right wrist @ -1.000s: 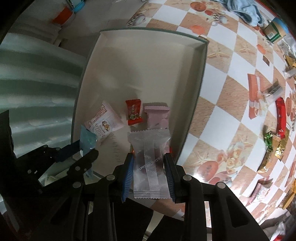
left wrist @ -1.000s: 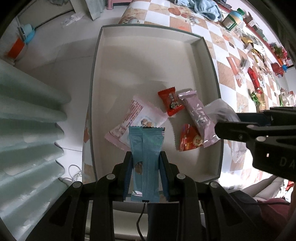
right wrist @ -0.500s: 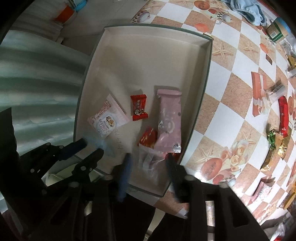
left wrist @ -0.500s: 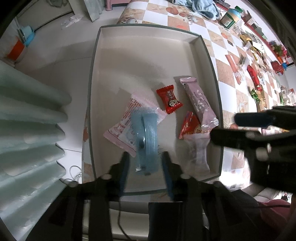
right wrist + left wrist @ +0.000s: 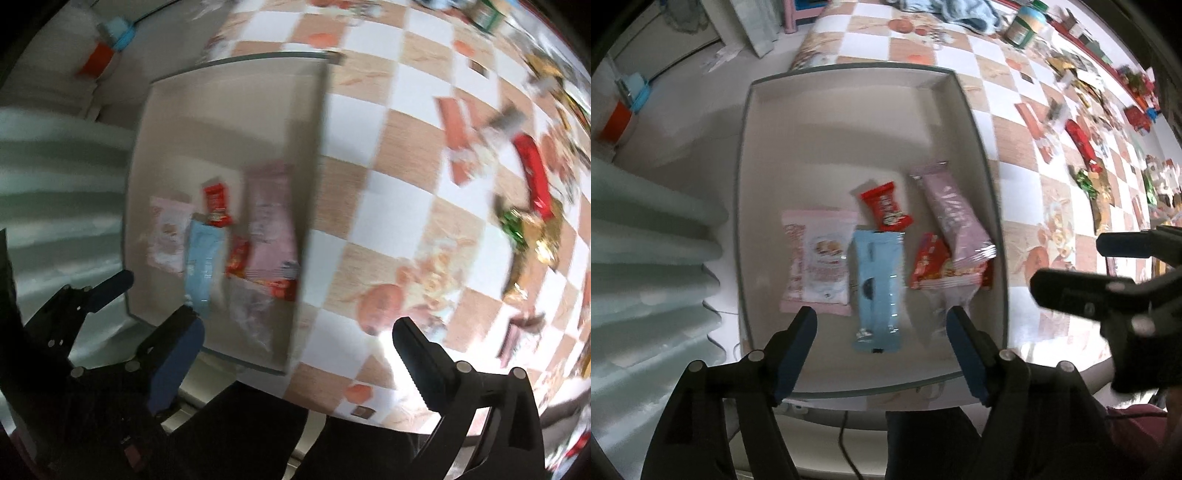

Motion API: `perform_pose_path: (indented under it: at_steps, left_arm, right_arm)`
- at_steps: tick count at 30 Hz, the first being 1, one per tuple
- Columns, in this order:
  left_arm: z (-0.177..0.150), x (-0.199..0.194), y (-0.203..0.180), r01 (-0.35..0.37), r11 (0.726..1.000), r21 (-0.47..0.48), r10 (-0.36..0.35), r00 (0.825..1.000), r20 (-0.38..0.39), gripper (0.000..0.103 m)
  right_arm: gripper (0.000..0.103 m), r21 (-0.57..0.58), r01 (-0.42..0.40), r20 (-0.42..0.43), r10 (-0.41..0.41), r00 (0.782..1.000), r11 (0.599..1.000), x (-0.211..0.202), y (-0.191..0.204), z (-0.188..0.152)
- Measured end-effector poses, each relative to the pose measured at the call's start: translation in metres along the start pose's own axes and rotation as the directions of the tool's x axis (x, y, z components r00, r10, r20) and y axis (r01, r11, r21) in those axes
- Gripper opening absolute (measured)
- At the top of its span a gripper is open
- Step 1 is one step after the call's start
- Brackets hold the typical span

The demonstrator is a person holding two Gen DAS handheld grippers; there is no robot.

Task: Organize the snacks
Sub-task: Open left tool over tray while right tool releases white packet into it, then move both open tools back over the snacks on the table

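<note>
Six snacks: lying in white tray [image 5: 746,177], all toward its near end.
Blue packet [image 5: 877,291]: flat on tray floor, lengthwise, between left fingers' tips in view but untouched.
Pink-white pouch [image 5: 818,266]: just left of blue packet, edges touching.
Small red candy [image 5: 884,206]: at far end of blue packet.
Pink bar [image 5: 951,214]: by right wall, near end resting over red packet [image 5: 932,264].
Clear wrapper [image 5: 255,314]: near right corner, partly under red packet; blurred.
Left gripper [image 5: 882,326]: above tray's near end, pointing down, fingers apart and opening, nothing gripped.
Right gripper [image 5: 297,330]: over tray's right rim, fingers very wide and opening, empty.
Counter [image 5: 373,110]: checkered cloth, more loose snacks [image 5: 532,173] scattered at right, well apart from tray.
Sharpness: right wrist view heavily smeared.
</note>
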State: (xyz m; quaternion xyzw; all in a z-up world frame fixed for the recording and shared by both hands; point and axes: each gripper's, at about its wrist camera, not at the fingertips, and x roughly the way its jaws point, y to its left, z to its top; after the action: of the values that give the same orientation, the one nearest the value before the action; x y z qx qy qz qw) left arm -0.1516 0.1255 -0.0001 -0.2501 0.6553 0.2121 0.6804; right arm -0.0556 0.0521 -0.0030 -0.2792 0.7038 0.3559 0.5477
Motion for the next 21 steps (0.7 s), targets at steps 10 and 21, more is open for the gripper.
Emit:
perform_pose_path:
  at_steps: [10, 21]
  left_arm:
    - [0.004, 0.001, -0.050, 0.005, 0.996, 0.084, -0.004, 1.000, -0.012, 0.076]
    - [-0.002, 0.010, -0.107, -0.004, 0.982, 0.187, 0.015, 0.998, -0.057, 0.076]
  right_arm:
    - [0.103, 0.250, 0.032, -0.042, -0.022, 0.999, 0.968, 0.005, -0.103, -0.027]
    - [0.103, 0.526, 0.022, -0.096, 0.033, 0.995, 0.850, 0.020, -0.218, -0.080]
